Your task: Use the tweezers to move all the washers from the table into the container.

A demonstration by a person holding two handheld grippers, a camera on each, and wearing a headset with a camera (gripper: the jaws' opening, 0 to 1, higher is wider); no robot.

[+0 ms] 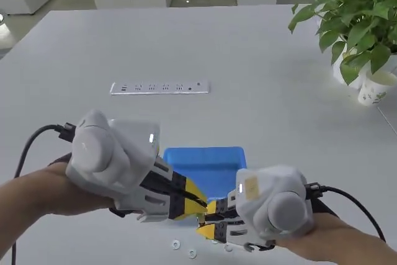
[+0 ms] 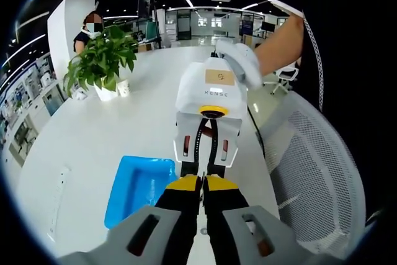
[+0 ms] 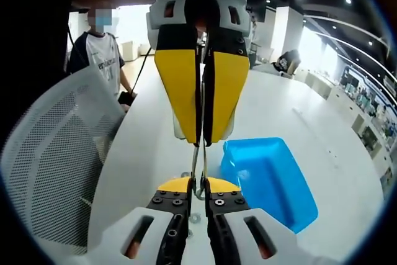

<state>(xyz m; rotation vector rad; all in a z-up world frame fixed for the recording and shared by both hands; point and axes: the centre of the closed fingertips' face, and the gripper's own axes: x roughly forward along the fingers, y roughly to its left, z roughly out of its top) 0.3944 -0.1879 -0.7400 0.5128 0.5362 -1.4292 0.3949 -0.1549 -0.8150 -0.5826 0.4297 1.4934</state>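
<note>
Thin metal tweezers point(image 3: 199, 156) run between the two grippers, which meet tip to tip. My left gripper point(image 1: 200, 203) comes in from the left, its yellow jaws shut on one end of the tweezers. The right gripper point(image 1: 208, 220) faces it from the right, and its jaws point(image 3: 197, 185) close on the other end. A blue container point(image 1: 205, 166) lies just beyond them. Small metal washers point(image 1: 177, 244) lie on the table under the grippers, near its front edge, with another washer point(image 3: 195, 218) below the right jaws.
A white power strip point(image 1: 160, 87) lies further back on the grey table point(image 1: 248, 66). A potted plant point(image 1: 356, 23) and a paper cup point(image 1: 375, 88) stand at the far right. A white mesh chair point(image 3: 56, 153) stands beside the table.
</note>
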